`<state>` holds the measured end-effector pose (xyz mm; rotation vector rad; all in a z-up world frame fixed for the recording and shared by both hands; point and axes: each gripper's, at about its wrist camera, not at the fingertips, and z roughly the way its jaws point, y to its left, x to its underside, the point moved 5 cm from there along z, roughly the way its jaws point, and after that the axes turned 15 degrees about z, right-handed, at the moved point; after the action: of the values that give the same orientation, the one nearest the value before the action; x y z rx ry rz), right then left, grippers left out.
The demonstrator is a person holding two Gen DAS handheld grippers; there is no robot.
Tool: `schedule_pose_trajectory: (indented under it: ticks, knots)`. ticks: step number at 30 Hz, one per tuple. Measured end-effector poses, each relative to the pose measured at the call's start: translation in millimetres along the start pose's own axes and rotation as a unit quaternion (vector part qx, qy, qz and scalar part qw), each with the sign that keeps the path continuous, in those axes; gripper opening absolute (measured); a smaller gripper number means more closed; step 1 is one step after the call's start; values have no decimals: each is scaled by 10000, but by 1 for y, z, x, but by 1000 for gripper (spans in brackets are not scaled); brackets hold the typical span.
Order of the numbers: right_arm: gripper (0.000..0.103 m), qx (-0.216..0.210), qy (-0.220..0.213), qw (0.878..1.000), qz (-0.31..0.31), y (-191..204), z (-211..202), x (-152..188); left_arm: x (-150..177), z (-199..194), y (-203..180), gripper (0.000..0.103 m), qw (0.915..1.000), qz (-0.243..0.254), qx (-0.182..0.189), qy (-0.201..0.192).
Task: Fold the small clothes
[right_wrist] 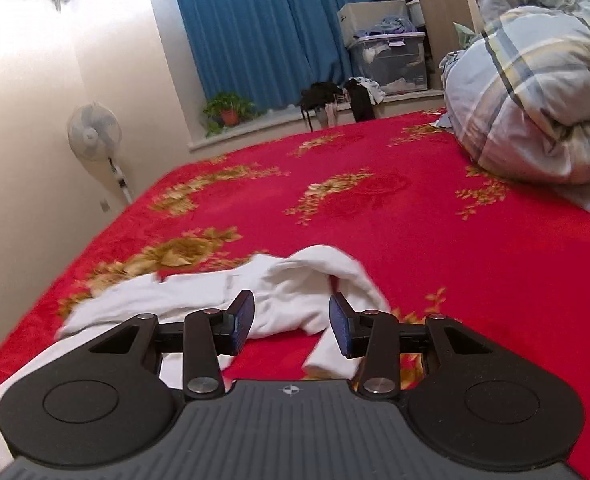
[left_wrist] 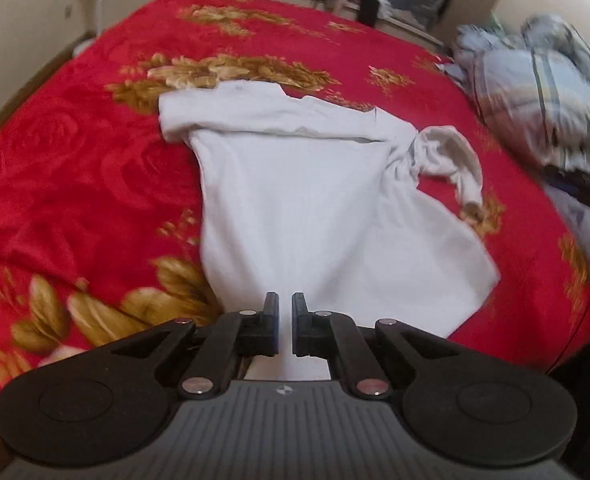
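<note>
A small white long-sleeved shirt [left_wrist: 307, 200] lies on the red floral blanket [left_wrist: 75, 184], body spread flat, its top edge folded over and its right sleeve [left_wrist: 455, 160] bunched and curled. My left gripper [left_wrist: 285, 320] hovers over the shirt's near hem, jaws a narrow gap apart with nothing between them. In the right wrist view my right gripper [right_wrist: 291, 320] is open, low over the blanket [right_wrist: 415, 220], its fingers either side of the crumpled white sleeve [right_wrist: 295, 280]. The right gripper shows blurred at the right edge of the left wrist view [left_wrist: 583, 192].
A rolled plaid duvet [right_wrist: 535, 92] lies at the bed's far right. A window ledge with dark clothes [right_wrist: 335, 100], a potted plant [right_wrist: 229, 110] and storage boxes [right_wrist: 391, 60] lies beyond the bed. A standing fan [right_wrist: 93, 132] is at the left wall.
</note>
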<state>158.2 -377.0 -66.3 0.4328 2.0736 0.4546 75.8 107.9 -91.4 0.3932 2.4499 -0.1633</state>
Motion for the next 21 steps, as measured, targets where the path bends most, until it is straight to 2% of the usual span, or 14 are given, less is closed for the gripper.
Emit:
schedule_pose_trajectory:
  ticks: [2,4,6,8,12,15,17,19,20,21]
  knots:
    - [46,-36,553,9984,140,-4,27,11,-8,4,21,23,9998,76,-113,-160]
    - [46,30,1221,9915,454,-5,53,31,-14,13,47,24,9992,-89,-274,-277]
    - [45,23,1756,9835,427,4,76,53,-17,31,71,24,9986,-437,-225,-193]
    - [46,157,1974,9801,151,15,90,73,-16,55,91,24,9968,-771,-200,-57]
    - [45,304,2509,9674,-178,26,110,110,-5,104,106,24,9888,-1361,147,602]
    - [45,323,2702,9613,-422,30,114,128,-7,130,99,24,9900,-1020,313,920]
    - [39,343,2688,9601,-689,31,112,136,-6,143,94,24,9903,-889,338,1015]
    - [4,223,2586,9625,-786,30,108,135,-7,149,89,24,9914,-714,271,1062]
    - [5,70,2550,9651,-590,27,102,130,-6,149,83,19,9927,-573,201,1043]
    - [4,-47,2479,9679,-413,23,97,123,-7,149,80,5,9937,-457,158,1008]
